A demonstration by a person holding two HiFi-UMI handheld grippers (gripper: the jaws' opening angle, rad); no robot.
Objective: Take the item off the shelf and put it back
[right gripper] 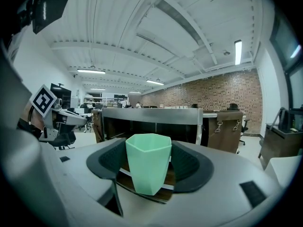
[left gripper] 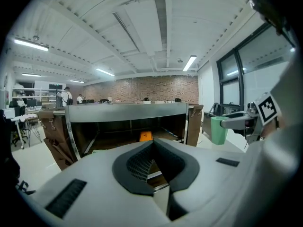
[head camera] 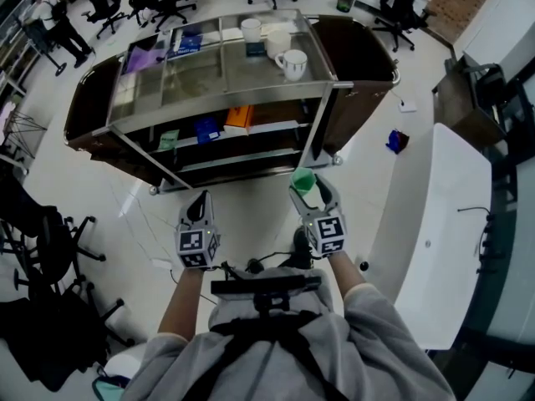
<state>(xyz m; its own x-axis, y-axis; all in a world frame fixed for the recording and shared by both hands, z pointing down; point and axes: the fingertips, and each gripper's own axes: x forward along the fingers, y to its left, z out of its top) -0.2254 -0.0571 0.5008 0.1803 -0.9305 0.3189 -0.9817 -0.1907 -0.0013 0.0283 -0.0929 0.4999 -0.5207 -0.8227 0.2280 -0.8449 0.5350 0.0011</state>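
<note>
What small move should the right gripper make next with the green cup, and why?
Probably move the green cup forward toward the cart shelf. The right gripper grips it upright, out in front of the cart and off any shelf, so only putting it back seems left.

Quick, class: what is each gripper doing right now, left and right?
Left gripper: closed, holding nothing.
Right gripper: closed on the green cup.
</note>
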